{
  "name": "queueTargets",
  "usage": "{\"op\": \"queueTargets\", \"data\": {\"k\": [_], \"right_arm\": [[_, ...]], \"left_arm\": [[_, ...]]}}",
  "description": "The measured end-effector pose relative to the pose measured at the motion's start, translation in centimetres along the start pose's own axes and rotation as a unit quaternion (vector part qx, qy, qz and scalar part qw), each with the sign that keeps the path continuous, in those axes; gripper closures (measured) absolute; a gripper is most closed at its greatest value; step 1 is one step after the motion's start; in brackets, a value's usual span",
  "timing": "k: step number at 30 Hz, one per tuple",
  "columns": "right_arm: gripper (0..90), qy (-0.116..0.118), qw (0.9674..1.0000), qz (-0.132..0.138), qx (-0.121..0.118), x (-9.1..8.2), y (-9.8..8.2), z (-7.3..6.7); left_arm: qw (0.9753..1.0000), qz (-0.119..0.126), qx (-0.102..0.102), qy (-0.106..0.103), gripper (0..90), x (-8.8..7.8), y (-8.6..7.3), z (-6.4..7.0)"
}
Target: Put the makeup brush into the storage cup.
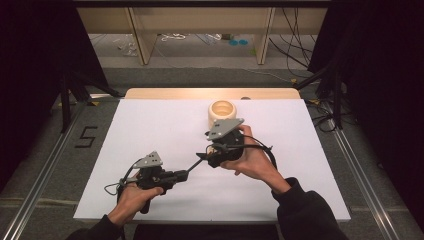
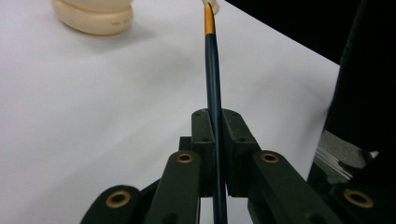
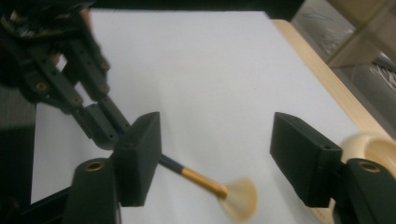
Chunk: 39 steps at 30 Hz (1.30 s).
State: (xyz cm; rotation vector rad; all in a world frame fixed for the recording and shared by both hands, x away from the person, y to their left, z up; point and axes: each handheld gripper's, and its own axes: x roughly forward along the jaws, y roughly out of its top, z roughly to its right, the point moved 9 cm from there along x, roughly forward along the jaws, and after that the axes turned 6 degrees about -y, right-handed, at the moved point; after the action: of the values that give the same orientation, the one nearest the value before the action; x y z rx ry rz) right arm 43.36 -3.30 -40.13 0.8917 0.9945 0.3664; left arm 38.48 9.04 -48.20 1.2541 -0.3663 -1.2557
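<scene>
Brush (image 3: 205, 179) is sitting tight in your left gripper (image 2: 215, 140), sticking out over the white table (image 1: 150, 130). Your right gripper (image 3: 215, 163) is standing wide apart around its bristles, gripping nothing, near the cream cup (image 1: 221, 111).

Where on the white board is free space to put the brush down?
The board is bare along its left half and far right edge. It is crowded mid-right: the cream holder, the right claw, and the brush in the left claw.
</scene>
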Motion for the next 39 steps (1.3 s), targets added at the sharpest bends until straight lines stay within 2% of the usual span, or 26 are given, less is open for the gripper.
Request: {"op": "queueTargets", "data": {"k": [3, 6, 8, 9, 11, 13, 17, 18, 19, 20, 22, 23, 24, 25, 26, 28, 30, 32, 36, 38, 39], "right_arm": [[29.8, -0.010, 0.9977, 0.014, 0.066, -0.5, -1.0, 1.1], [28.4, -0.004, 0.9926, 0.025, 0.119, -0.7, -2.0, 1.4], [27.6, -0.006, 0.9891, 0.035, 0.143, -0.6, -2.5, 1.5], [27.6, -0.003, 0.9874, 0.037, 0.154, -0.6, -2.7, 1.4], [26.9, 0.003, 0.9837, 0.045, 0.174, -0.6, -2.9, 1.3], [26.4, 0.009, 0.9785, 0.059, 0.197, -0.3, -3.0, 1.2], [25.0, 0.030, 0.9699, 0.068, 0.232, 0.2, -3.5, 0.8], [25.0, 0.037, 0.9667, 0.065, 0.245, 0.2, -3.6, 0.7], [24.9, 0.043, 0.9634, 0.075, 0.254, 0.4, -3.6, 0.5], [24.7, 0.048, 0.9626, 0.080, 0.254, 0.5, -3.6, 0.4], [24.3, 0.063, 0.9575, 0.091, 0.267, 0.7, -3.4, 0.0], [24.2, 0.068, 0.9578, 0.092, 0.264, 0.7, -3.4, -0.1], [24.5, 0.073, 0.9547, 0.100, 0.271, 0.8, -3.2, -0.3], [24.8, 0.075, 0.9540, 0.102, 0.272, 0.8, -3.2, -0.5], [25.3, 0.084, 0.9499, 0.110, 0.280, 0.9, -2.9, -0.7], [26.4, 0.091, 0.9462, 0.123, 0.285, 0.9, -2.5, -0.9], [27.4, 0.098, 0.9403, 0.132, 0.298, 0.9, -2.2, -1.1], [27.8, 0.104, 0.9361, 0.135, 0.308, 1.0, -2.0, -1.2], [30.9, 0.111, 0.9301, 0.149, 0.317, 1.0, -1.6, -1.3], [31.7, 0.111, 0.9299, 0.157, 0.314, 1.2, -1.5, -1.3], [32.2, 0.116, 0.9272, 0.153, 0.321, 1.2, -1.5, -1.4]], "left_arm": [[0.9997, 0.019, -0.004, 0.013, 84.4, -0.3, 0.5, -0.2], [0.9992, 0.032, 0.001, 0.023, 84.4, -0.6, 0.9, -0.6], [0.9986, 0.042, -0.008, 0.030, 84.3, -0.8, 1.1, -0.6], [0.9986, 0.045, -0.002, 0.029, 84.4, -0.8, 1.2, -0.7], [0.9980, 0.053, -0.006, 0.035, 84.4, -1.0, 1.4, -0.7], [0.9974, 0.062, -0.005, 0.037, 84.4, -1.1, 1.7, -0.6], [0.9960, 0.084, -0.001, 0.029, 84.4, -1.3, 2.2, -0.2], [0.9957, 0.088, 0.005, 0.026, 84.4, -1.4, 2.4, 0.0], [0.9953, 0.092, 0.007, 0.027, 84.3, -1.4, 2.5, 0.1], [0.9952, 0.093, 0.007, 0.028, 84.3, -1.5, 2.6, 0.2], [0.9953, 0.094, 0.006, 0.025, 84.4, -1.5, 2.6, 0.3], [0.9953, 0.093, 0.012, 0.022, 84.3, -1.4, 2.6, 0.4], [0.9953, 0.093, 0.012, 0.022, 84.4, -1.4, 2.6, 0.4], [0.9951, 0.095, 0.016, 0.019, 84.3, -1.3, 2.7, 0.5], [0.9951, 0.095, 0.016, 0.020, 84.4, -1.3, 2.7, 0.5], [0.9947, 0.100, 0.015, 0.018, 84.3, -1.3, 2.8, 0.7], [0.9945, 0.102, 0.016, 0.018, 84.3, -1.3, 2.8, 0.7], [0.9943, 0.104, 0.015, 0.016, 84.3, -1.1, 2.8, 0.9], [0.9939, 0.108, 0.016, 0.015, 84.3, -1.0, 2.9, 1.2], [0.9937, 0.110, 0.016, 0.017, 84.4, -1.1, 3.0, 1.1], [0.9937, 0.110, 0.016, 0.016, 84.4, -1.1, 3.0, 1.2]]}}
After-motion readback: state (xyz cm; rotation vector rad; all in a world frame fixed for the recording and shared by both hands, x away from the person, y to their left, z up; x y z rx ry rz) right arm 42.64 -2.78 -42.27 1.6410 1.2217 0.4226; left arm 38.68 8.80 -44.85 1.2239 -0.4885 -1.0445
